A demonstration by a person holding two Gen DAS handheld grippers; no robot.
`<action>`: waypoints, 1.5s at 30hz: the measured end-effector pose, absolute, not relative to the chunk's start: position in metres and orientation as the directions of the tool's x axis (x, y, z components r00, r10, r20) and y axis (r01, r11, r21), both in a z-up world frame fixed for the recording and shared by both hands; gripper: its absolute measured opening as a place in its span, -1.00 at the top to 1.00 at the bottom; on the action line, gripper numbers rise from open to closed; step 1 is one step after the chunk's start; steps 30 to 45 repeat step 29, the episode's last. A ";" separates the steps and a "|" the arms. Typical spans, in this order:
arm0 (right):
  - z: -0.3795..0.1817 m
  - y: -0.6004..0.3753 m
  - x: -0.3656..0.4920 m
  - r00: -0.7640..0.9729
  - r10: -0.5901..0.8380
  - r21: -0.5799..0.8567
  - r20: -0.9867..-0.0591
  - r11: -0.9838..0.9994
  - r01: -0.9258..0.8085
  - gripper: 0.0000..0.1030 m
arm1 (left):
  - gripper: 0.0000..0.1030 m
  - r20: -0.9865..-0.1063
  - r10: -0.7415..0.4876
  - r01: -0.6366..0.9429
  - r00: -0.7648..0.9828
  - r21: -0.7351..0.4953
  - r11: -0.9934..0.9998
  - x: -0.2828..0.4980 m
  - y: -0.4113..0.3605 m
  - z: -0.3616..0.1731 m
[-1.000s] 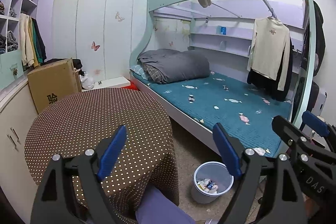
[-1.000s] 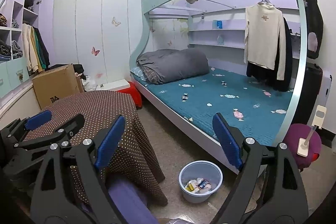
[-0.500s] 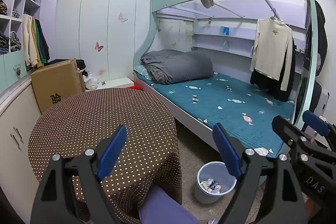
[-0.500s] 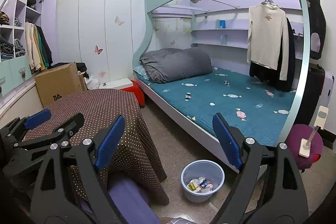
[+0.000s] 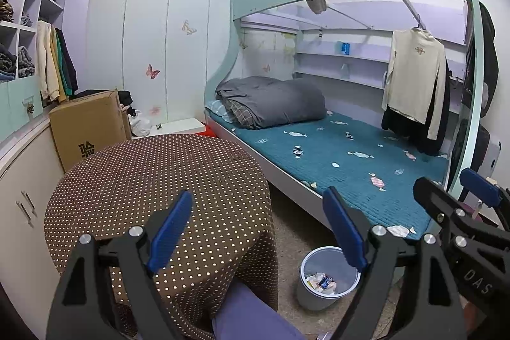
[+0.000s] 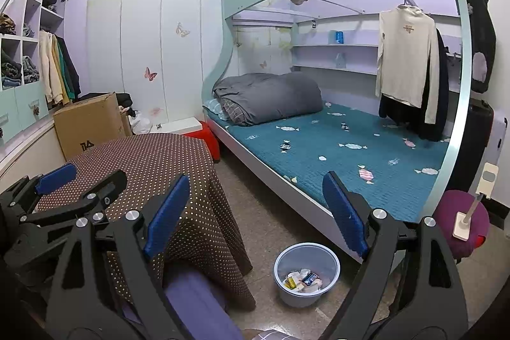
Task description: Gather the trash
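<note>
A pale blue-grey trash bin (image 5: pixel 318 298) stands on the floor between the round table and the bed; it also shows in the right wrist view (image 6: pixel 306 292). Several wrappers and paper scraps (image 6: pixel 301 278) lie in it. My left gripper (image 5: pixel 258 231) is open and empty, held above the table's near edge. My right gripper (image 6: pixel 256 223) is open and empty, held above the floor by the bin. Each gripper shows at the edge of the other's view.
A round table with a brown dotted cloth (image 5: pixel 153 180) is at the left. A bunk bed with a teal mattress (image 5: pixel 350 155) and grey duvet fills the right. A cardboard box (image 5: pixel 89 126) stands behind the table. A purple stool (image 6: pixel 462 225) is at the far right.
Both views have shifted slightly; the scene slides a little right in the left wrist view. Both grippers stay open and empty.
</note>
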State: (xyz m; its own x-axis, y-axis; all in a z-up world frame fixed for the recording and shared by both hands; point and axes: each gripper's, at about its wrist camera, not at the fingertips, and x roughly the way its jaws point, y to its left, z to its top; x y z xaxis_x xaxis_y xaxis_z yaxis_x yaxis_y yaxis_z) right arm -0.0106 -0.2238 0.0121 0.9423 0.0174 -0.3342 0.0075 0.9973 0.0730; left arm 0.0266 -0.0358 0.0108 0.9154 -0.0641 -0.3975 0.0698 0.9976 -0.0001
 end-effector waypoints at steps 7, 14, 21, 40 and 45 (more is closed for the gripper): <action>0.012 -0.224 -0.010 0.941 0.023 0.070 -0.336 0.998 0.000 -0.63 | -0.60 -0.396 -0.060 0.062 0.916 -0.008 0.998 0.025 -0.034 0.011; 0.013 -0.224 -0.010 0.941 0.026 0.070 -0.337 0.998 -0.002 -0.63 | -0.60 -0.398 -0.062 0.061 0.915 -0.014 0.998 0.025 -0.033 0.010; 0.013 -0.224 -0.010 0.940 0.032 0.074 -0.339 0.997 -0.007 -0.63 | -0.60 -0.400 -0.067 0.063 0.914 -0.023 0.998 0.025 -0.031 0.009; 0.014 -0.225 -0.009 0.939 0.040 0.072 -0.341 0.997 -0.017 -0.68 | -0.76 -0.406 -0.059 0.049 0.912 -0.036 0.998 0.028 -0.024 0.008; 0.014 -0.225 -0.009 0.939 0.040 0.072 -0.341 0.997 -0.017 -0.68 | -0.76 -0.406 -0.059 0.049 0.912 -0.036 0.998 0.028 -0.024 0.008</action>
